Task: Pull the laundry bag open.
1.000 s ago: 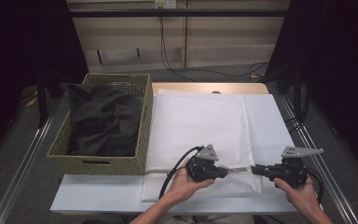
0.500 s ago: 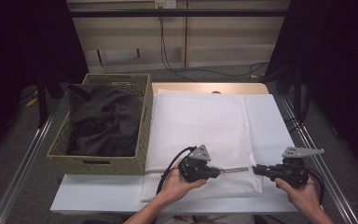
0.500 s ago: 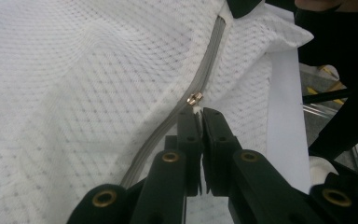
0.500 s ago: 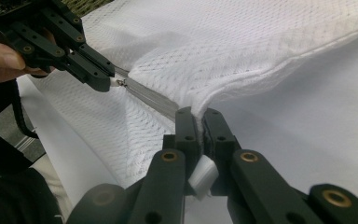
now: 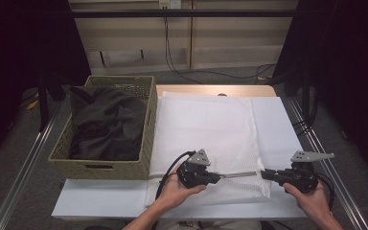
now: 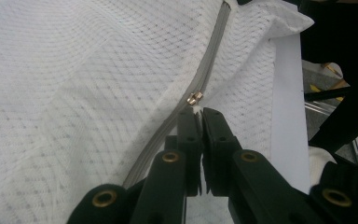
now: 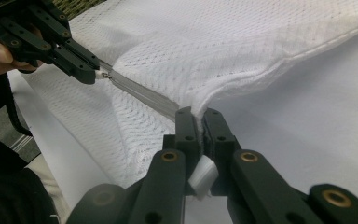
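This looks like a lab or recording studio set up for filming handwork. Black curtains point(image 5: 24, 43) hang on the left and right, cables point(image 5: 206, 72) trail across the grey floor at the far wall, and metal rails point(image 5: 21, 172) flank the white-covered table point(image 5: 100, 201).

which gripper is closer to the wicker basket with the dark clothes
Left. The left gripper sits just right of the basket, pinching the mesh bag's zipper pull; the right gripper holds the bag's far right corner.

Our left gripper point(image 5: 219, 178) jaws pinched together, pointing right, our right gripper point(image 5: 263, 174) jaws clamped, pointing left toward it, both hands low, forearms entering from below
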A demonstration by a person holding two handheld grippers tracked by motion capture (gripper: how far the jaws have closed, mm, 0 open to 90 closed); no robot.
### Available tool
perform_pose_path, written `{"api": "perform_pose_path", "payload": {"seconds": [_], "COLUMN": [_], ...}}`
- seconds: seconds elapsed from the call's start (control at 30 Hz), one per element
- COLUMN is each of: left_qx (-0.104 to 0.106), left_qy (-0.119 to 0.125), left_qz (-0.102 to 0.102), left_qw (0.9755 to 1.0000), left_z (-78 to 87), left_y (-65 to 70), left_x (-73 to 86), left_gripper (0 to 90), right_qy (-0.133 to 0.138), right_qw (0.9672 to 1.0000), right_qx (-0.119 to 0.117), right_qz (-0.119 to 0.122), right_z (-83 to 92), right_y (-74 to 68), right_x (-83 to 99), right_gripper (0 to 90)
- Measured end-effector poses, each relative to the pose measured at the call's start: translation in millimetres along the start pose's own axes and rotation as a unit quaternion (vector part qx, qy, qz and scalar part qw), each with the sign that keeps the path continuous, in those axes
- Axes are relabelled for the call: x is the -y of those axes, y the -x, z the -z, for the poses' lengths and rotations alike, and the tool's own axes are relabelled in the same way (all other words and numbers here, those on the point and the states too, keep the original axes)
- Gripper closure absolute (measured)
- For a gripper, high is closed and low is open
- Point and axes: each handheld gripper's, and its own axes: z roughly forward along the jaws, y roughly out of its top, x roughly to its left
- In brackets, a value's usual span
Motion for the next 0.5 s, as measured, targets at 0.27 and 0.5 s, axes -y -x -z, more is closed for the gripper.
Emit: {"api": "perform_pose_path", "payload": {"seconds": [0.27,0.5], "left_qx": [0.000,0.000], "left_qy": [-0.007,-0.012], "left_qz": [0.000,0.003], "left_qw": [1.0000,0.9999], "left_z": [2.1,1.3], "left_y": [-1.1,-2.1], "left_x": [3.1,3.2], "left_gripper": [86.6,86.7], "right_qy": [0.000,-0.003], "right_qw": [1.0000,1.0000], "right_qx": [0.002,0.003], "right_qz": [0.001,-0.001], "right_z": [0.1,0.8], "right_y": [0.1,0.2], "right_x": [-0.2,0.2], "right_gripper": [86.2,86.3]}}
